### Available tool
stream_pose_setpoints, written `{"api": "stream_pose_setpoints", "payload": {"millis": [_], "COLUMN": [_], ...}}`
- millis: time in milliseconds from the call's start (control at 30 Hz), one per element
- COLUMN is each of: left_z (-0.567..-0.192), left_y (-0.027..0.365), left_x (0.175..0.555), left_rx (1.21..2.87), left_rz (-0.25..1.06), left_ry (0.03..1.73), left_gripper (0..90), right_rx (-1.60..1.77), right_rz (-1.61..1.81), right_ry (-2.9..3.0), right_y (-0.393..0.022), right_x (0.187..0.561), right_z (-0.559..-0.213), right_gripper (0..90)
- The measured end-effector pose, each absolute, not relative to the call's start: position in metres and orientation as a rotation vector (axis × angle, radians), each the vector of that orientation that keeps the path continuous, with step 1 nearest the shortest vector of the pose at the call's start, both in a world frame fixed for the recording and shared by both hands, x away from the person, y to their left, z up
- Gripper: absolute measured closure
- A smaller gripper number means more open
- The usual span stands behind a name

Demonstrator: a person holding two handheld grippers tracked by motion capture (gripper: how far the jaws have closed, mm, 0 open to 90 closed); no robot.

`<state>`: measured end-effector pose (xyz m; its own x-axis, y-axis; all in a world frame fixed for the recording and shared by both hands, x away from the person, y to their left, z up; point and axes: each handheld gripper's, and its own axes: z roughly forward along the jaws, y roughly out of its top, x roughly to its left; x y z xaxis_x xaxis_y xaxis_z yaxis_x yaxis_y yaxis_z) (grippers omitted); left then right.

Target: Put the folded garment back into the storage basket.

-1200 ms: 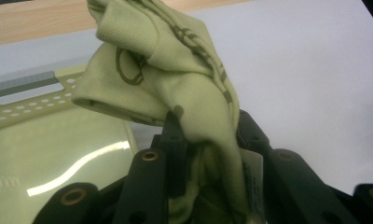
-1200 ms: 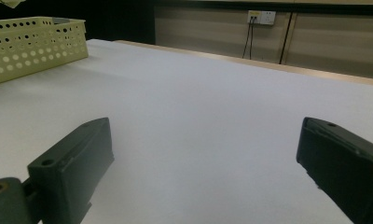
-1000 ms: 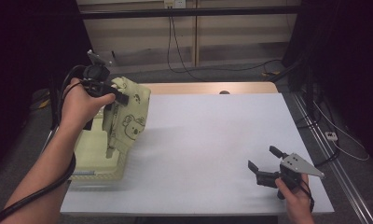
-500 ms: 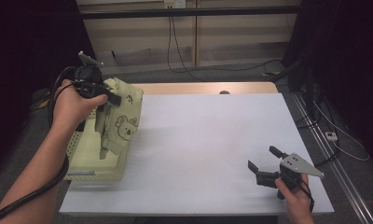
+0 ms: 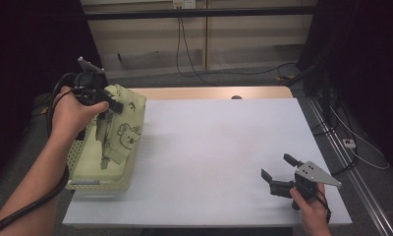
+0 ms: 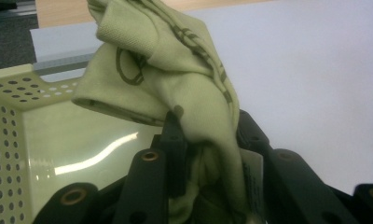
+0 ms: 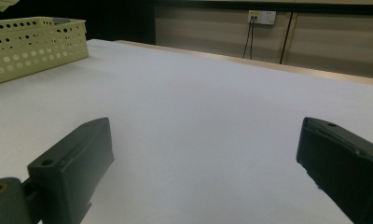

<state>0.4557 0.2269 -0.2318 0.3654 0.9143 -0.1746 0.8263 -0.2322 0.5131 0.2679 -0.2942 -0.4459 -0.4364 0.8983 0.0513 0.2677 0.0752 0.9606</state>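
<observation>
A pale green garment [image 5: 122,129] printed with a cartoon bear hangs from my left gripper [image 5: 115,104], held up over the pale green perforated basket [image 5: 94,183] at the table's left edge. In the left gripper view the black jaws are shut on a bunched fold of the garment [image 6: 184,88], with the basket's wall [image 6: 17,98] behind it. My right gripper [image 5: 279,171] rests low near the table's front right, jaws open with nothing between them; the right gripper view [image 7: 205,154] has bare white tabletop between its fingers.
The white table top [image 5: 219,147] stretches between the two grippers. A wooden strip [image 5: 209,92] runs along the far edge. Cables lie on the floor behind and to the right. The basket [image 7: 31,42] sits far left in the right gripper view.
My left gripper has lifted the garment higher and drawn it slightly left over the basket. The right gripper has stayed where it was.
</observation>
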Motion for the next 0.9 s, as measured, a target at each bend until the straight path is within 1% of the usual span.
{"api": "stream_pose_setpoints", "payload": {"millis": [900], "left_z": [-0.248], "left_y": [0.255], "left_x": [0.456], "left_rx": [2.069], "left_rz": [0.232], "left_ry": [1.576], "left_gripper": [69.9], "right_rx": [1.163], "right_rz": [1.382], "right_ry": [1.771], "right_y": [-0.294], "right_x": [0.268], "right_z": [-0.446], "right_gripper": [3.5]}}
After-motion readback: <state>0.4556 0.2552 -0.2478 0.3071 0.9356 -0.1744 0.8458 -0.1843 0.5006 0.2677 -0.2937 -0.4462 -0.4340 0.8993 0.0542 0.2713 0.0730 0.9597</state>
